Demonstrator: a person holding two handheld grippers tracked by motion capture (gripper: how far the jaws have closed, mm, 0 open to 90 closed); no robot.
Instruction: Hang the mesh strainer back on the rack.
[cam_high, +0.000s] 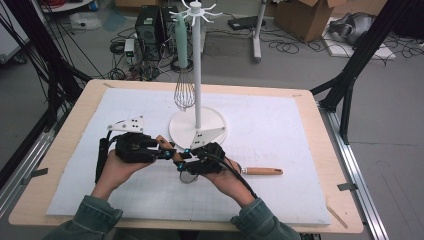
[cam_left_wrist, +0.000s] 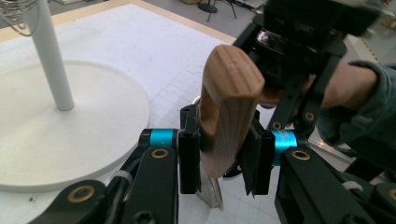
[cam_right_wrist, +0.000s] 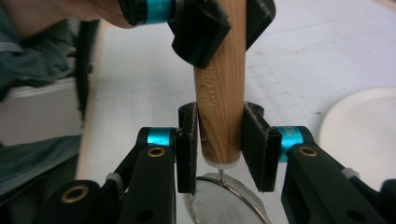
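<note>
Near the table's (cam_high: 65, 170) front edge, just before the white stand (cam_high: 198, 131), both grippers clamp 1 wooden-handled strainer (cam_right_wrist: 219, 107): the left gripper (cam_left_wrist: 219, 161) grips the handle's outer end, the right gripper (cam_right_wrist: 219, 154) the end by the mesh.

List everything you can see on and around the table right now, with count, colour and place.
Strainer: one, wooden handle, metal mesh, held between both grippers in front of the stand.
Stand: one, white, round base at mat centre.
Whisk: one, pale green handle, hanging from the stand.
Wooden-handled utensil: one, lying on the mat right of the hands.
Mat: one, white, gridded, covering the table.
Table: one, light wood.
Cardboard box: one, brown, floor behind.
Left gripper: black, jaws shut on the handle.
Right gripper: black, jaws shut on the handle.
</note>
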